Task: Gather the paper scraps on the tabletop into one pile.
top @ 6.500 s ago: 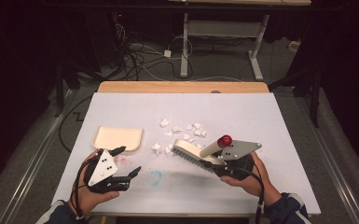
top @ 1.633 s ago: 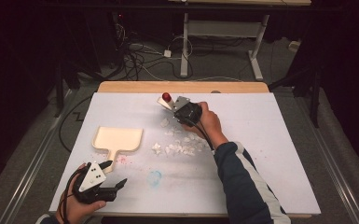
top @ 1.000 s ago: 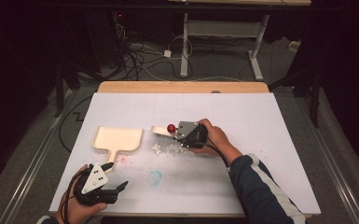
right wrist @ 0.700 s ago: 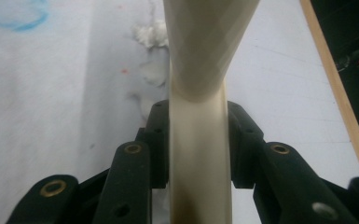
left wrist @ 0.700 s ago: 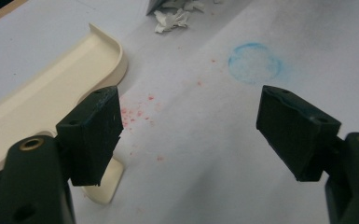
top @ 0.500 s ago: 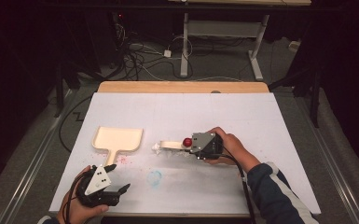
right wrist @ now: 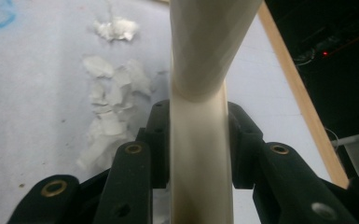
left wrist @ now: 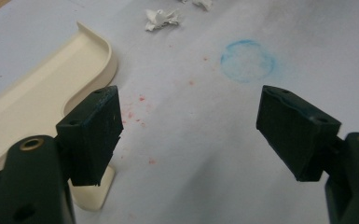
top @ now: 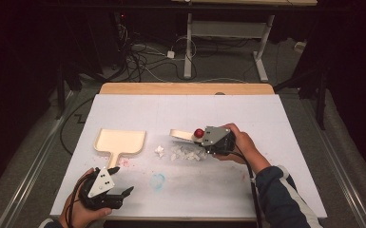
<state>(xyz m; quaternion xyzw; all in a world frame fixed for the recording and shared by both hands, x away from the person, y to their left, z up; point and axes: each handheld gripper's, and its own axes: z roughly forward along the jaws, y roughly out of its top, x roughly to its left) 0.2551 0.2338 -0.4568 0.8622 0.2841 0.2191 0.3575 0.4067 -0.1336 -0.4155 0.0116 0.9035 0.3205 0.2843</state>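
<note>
My right gripper [top: 205, 139] is shut on the handle of a cream brush [top: 181, 134], which points left just above the table. In the right gripper view the brush handle [right wrist: 205, 42] runs straight up between the pads of my right gripper [right wrist: 198, 140]. A loose heap of white paper scraps [top: 185, 153] lies under and in front of the brush head, with the same paper scraps [right wrist: 109, 93] left of the handle. A cream dustpan [top: 121, 141] lies flat at the left. My left gripper [top: 123, 179] stands open by the dustpan [left wrist: 32, 98] handle, with nothing in my left gripper [left wrist: 191, 126].
The white table cover [top: 275, 142] carries a blue ring mark [top: 158, 180] and red specks near the dustpan handle. One paper scrap [left wrist: 161, 17] lies apart from the heap, towards the dustpan. A wooden table edge [top: 185, 88] runs along the far side, with cables and desk legs beyond.
My right gripper, with the brush, has come back from the far side of the table and drifted right and slightly up. The scraps now lie bunched together. My left gripper has stayed in place.
</note>
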